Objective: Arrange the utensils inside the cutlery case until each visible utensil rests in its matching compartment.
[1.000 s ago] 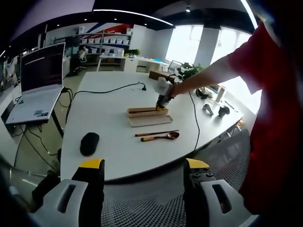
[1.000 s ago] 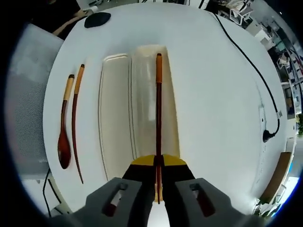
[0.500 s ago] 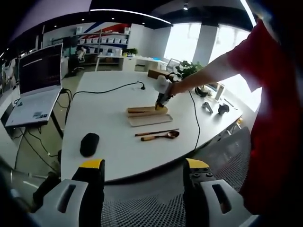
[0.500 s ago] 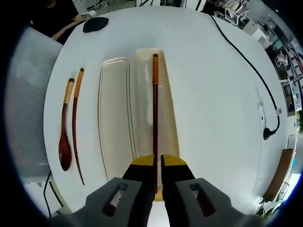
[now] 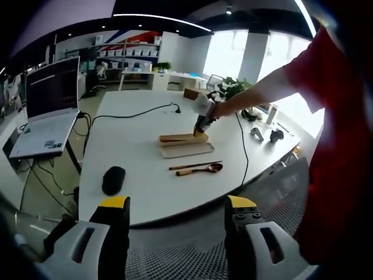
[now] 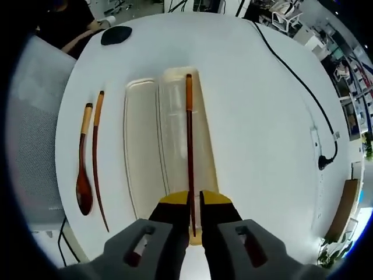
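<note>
In the right gripper view a beige cutlery case (image 6: 178, 116) lies lengthwise on the white table, its lid (image 6: 140, 146) beside it on the left. One dark chopstick with an orange top (image 6: 189, 140) lies along the case. Its near end runs between the parted jaws of my right gripper (image 6: 194, 201), which is open just above it. A wooden spoon (image 6: 83, 169) and a second chopstick (image 6: 98, 157) lie on the table left of the lid. My left gripper (image 5: 178, 204) hangs open well short of the table. From there I see the case (image 5: 185, 144), spoon (image 5: 201, 170) and right gripper (image 5: 202, 121).
A black mouse (image 6: 115, 35) sits at the table's far end, nearer in the left gripper view (image 5: 113, 179). A black cable (image 6: 291, 76) crosses the table right of the case. A laptop (image 5: 49, 105) stands on a side stand. Grey mesh chair (image 6: 29, 151) borders the table.
The right gripper's jaws have parted and let go of the chopstick, which now lies in the case. The right view has drawn back a little. The left gripper stays open.
</note>
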The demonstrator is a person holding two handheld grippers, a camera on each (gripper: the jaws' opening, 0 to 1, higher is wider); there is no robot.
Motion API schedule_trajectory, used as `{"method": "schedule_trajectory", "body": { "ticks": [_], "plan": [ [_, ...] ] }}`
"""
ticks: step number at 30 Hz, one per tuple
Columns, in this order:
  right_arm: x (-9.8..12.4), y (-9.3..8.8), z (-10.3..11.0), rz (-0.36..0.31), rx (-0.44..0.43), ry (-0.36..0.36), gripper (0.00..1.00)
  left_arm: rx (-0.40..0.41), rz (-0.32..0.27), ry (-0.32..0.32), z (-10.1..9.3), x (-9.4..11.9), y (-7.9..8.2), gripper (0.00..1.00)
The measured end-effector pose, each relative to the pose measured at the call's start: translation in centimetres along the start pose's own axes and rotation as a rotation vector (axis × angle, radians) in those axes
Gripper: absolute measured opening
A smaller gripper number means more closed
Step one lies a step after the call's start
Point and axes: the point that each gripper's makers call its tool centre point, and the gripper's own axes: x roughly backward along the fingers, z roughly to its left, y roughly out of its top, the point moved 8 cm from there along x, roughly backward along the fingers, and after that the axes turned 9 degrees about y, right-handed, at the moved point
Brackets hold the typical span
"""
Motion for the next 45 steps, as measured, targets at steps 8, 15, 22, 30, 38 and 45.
{"method": "schedule_trajectory", "body": {
  "ticks": [8, 15, 22, 30, 38, 45],
  "plan": [
    [1.0, -0.4, 0.8, -0.034, -0.017, -0.031, 0.13, 0.036, -0.050, -0.010, -0.2, 0.8, 0.5, 0.72],
    [2.5, -1.0, 2.4, -0.052, -0.045, -0.060, 0.19, 0.042, -0.081, -0.017, -0.5, 1.6, 0.4, 0.77],
    [3.7, -1.6, 3.6, -0.086, -0.082, -0.073, 0.18, 0.085, -0.113, 0.008, 0.3, 2.1, 0.4, 0.84],
    [5.3, -1.9, 5.0, -0.109, -0.097, -0.110, 0.14, 0.113, -0.229, -0.002, 0.9, 3.3, 2.2, 0.92],
    [6.4, -2.3, 6.2, -0.149, -0.109, -0.130, 0.13, 0.160, -0.291, 0.006, 1.0, 3.9, 1.8, 0.96],
    [6.9, -3.1, 7.9, -0.177, -0.130, -0.141, 0.13, 0.138, -0.277, -0.008, 0.3, 3.7, 1.0, 0.97]
  ]
}}
